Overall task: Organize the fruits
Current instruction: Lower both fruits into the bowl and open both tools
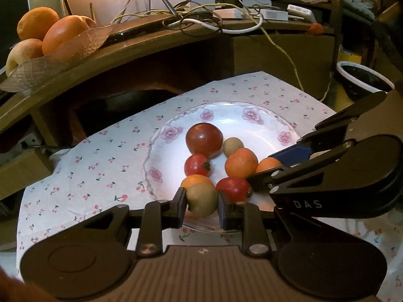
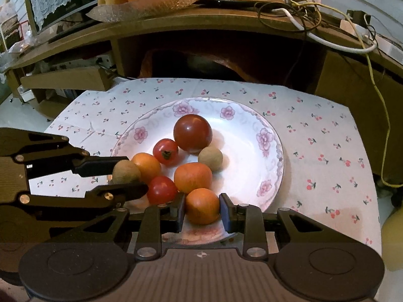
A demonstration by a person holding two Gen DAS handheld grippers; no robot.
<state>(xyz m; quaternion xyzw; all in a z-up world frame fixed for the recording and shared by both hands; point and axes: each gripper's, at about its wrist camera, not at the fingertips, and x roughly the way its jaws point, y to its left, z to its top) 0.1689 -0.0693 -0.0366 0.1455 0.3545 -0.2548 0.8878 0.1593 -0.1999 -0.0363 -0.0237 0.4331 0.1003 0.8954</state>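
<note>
A white plate with pink flowers [image 1: 226, 107] [image 2: 252, 115] holds a large dark red tomato [image 2: 192, 132], two small red tomatoes [image 2: 165, 151] [image 2: 161, 188], a brown round fruit [image 2: 210, 158] and two small oranges [image 2: 192, 177] [image 2: 146, 166]. My left gripper [image 1: 201, 201] [image 2: 131, 173] is shut on another brown round fruit [image 1: 202, 198] [image 2: 126, 172] just over the plate's near left side. My right gripper [image 2: 202, 207] [image 1: 264, 167] is shut on a small orange [image 2: 202, 205] [image 1: 268, 164] over the plate's near edge.
The plate rests on a cherry-print cloth [image 1: 100, 156] [image 2: 327, 138]. A wooden shelf behind carries a glass dish of oranges and apples [image 1: 50, 32] [image 2: 151, 0] and tangled cables [image 1: 201, 20]. A dark bowl with a white rim [image 1: 362, 78] stands to the right. A cardboard box [image 2: 65, 78] sits at the left.
</note>
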